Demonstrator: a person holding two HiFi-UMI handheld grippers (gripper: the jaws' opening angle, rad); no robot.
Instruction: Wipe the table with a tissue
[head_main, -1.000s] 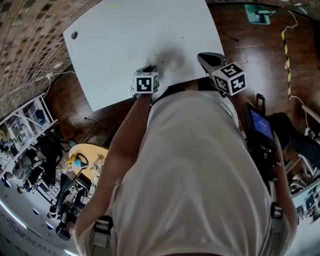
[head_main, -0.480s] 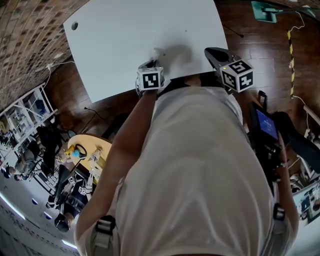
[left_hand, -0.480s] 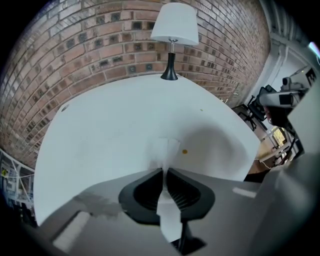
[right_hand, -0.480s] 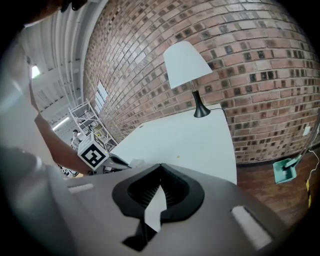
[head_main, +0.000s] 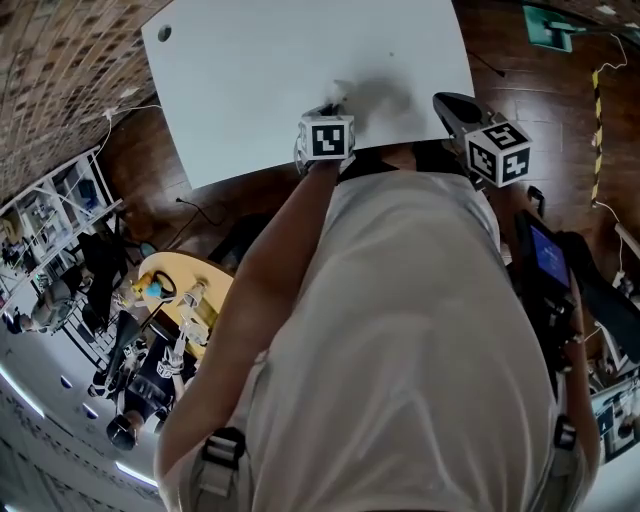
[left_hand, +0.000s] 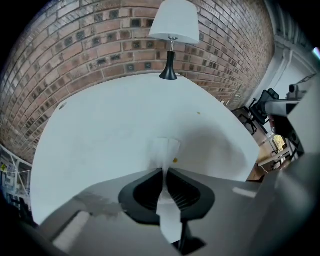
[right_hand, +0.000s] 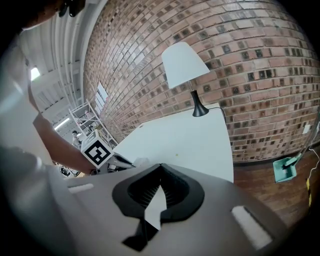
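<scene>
One thin, limp tissue (left_hand: 163, 150) touches smooth white table (left_hand: 100, 120).

Even light (fisheye-warped edges), soft shadows

Our left gripper (left_hand: 164, 171) points steeply down at the upper centre of the head view, jaws pinched on a tissue (left_hand: 163, 149). Our right gripper (right_hand: 160, 167) sits upper right, angled less steeply, jaws together with nothing between.
</scene>
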